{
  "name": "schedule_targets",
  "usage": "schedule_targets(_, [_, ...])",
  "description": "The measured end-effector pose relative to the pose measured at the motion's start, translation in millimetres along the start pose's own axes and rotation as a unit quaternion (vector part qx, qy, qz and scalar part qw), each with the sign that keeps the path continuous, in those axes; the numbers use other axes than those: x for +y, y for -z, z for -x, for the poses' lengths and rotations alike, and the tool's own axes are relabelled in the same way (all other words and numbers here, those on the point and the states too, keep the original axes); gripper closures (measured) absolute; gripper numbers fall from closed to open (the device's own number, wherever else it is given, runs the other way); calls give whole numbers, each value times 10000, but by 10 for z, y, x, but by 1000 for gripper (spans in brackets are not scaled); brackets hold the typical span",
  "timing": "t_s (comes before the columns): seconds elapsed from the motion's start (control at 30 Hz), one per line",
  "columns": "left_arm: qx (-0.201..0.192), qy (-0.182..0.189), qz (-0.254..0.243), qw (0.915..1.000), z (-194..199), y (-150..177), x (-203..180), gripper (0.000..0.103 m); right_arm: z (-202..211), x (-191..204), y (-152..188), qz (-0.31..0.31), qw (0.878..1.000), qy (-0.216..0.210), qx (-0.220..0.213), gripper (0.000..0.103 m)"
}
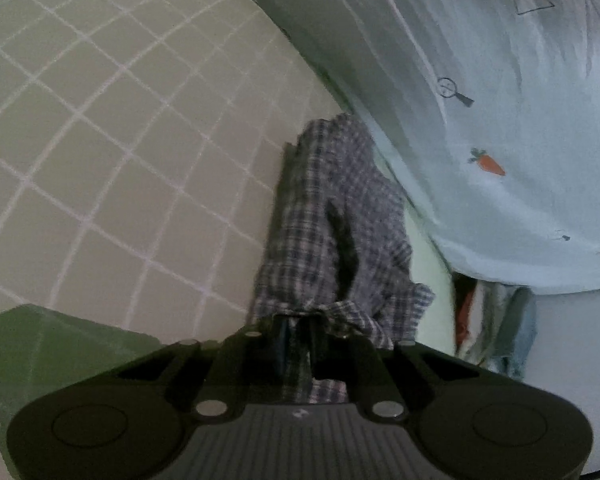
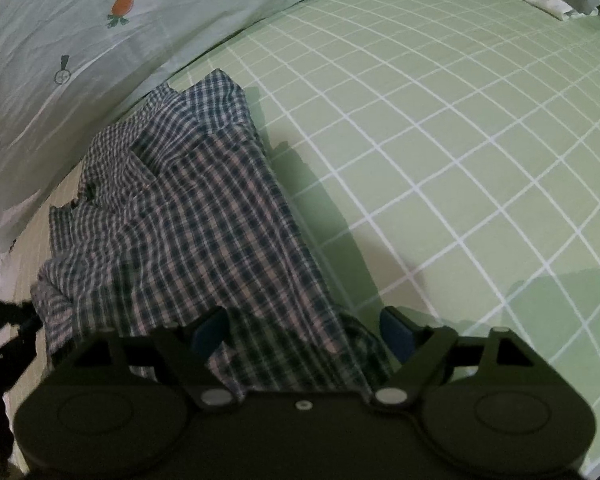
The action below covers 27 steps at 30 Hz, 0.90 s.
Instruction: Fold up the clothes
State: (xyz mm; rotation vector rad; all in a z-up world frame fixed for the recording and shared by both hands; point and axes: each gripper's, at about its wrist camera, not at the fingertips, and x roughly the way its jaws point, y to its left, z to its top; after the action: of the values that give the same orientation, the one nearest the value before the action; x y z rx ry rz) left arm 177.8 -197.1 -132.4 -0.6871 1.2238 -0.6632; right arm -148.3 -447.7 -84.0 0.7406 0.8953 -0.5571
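Left wrist: gripper pinching plaid shirt

Navy-and-white plaid shirt, green white-gridded sheet, carrot-printed pale quilt

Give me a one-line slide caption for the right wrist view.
Right gripper open astride the plaid shirt on the green grid bedsheet, carrot-print duvet behind.
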Motion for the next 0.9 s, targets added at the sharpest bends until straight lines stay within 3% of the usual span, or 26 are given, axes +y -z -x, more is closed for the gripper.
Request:
schedule_targets(0.1, [-271, -173, 260, 9991, 105, 53, 101, 92, 15, -11, -34, -80, 10000, 18, -33, 19])
schedule_targets(0.23, [-380, -322, 110, 9987, 287, 129, 80, 92, 57, -32, -82, -105, 9998, 26, -148, 19])
schedule_targets(0.4, [-463, -488, -146, 9976, 515, 222, 33, 89, 83, -35, -69, -25, 9998, 52, -214, 19])
schedule_targets(0.5, [-135, -603, -768, 9951, 505, 442, -185, 83, 112, -27, -45, 129, 9995, 130, -262, 18])
schedule_targets(0.7, [288, -1213, -2375, 9634, 337, 961, -691, 70, 203, -67, 17, 287, 9989, 127, -357, 17])
schedule_targets(0.77, [244, -1421, -2865, 9472, 302, 1093, -862, 65, 230, -96, 40, 349, 9986, 152, -362, 16])
schedule_targets(0.9, [147, -1832, -3531, 9174, 233, 1283, -1116, 65, 263, -167, 67, 405, 9985, 176, -337, 16])
